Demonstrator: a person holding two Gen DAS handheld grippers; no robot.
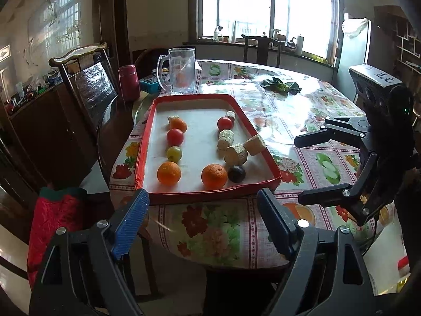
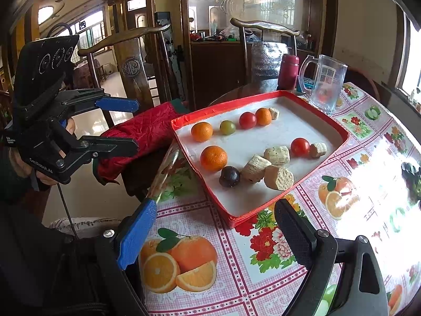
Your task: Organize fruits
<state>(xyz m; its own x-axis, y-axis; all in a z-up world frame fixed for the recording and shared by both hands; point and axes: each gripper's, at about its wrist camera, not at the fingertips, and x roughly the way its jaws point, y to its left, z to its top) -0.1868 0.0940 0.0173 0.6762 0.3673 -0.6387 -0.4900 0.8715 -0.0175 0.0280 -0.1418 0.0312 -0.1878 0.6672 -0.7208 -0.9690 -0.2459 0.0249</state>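
Note:
A red-rimmed white tray [image 1: 143, 142] [image 2: 342, 131] sits on the flowered tablecloth. One row holds an orange [image 1: 169, 173], a green fruit [image 1: 174, 153], a red tomato [image 1: 175, 137] and a small orange [image 1: 178, 125]. The other holds an orange [image 1: 214, 175] [image 2: 213, 158], a dark round fruit [image 1: 236, 173] [image 2: 229, 176], several beige corn-cob chunks [image 1: 236, 154] [image 2: 279, 177] and a tomato [image 1: 225, 123]. My left gripper [image 1: 202, 221] [image 2: 136, 123] is open and empty in front of the tray. My right gripper [image 2: 218, 234] [image 1: 297, 169] is open and empty beside the tray's near corner.
A clear glass pitcher [image 1: 180, 71] and a maroon flask [image 1: 129, 83] stand behind the tray. Dark green leaves [image 1: 281, 85] lie farther on the table. Wooden chairs [image 1: 86, 84] stand around it, one draped with a red quilted cloth [image 2: 142, 137].

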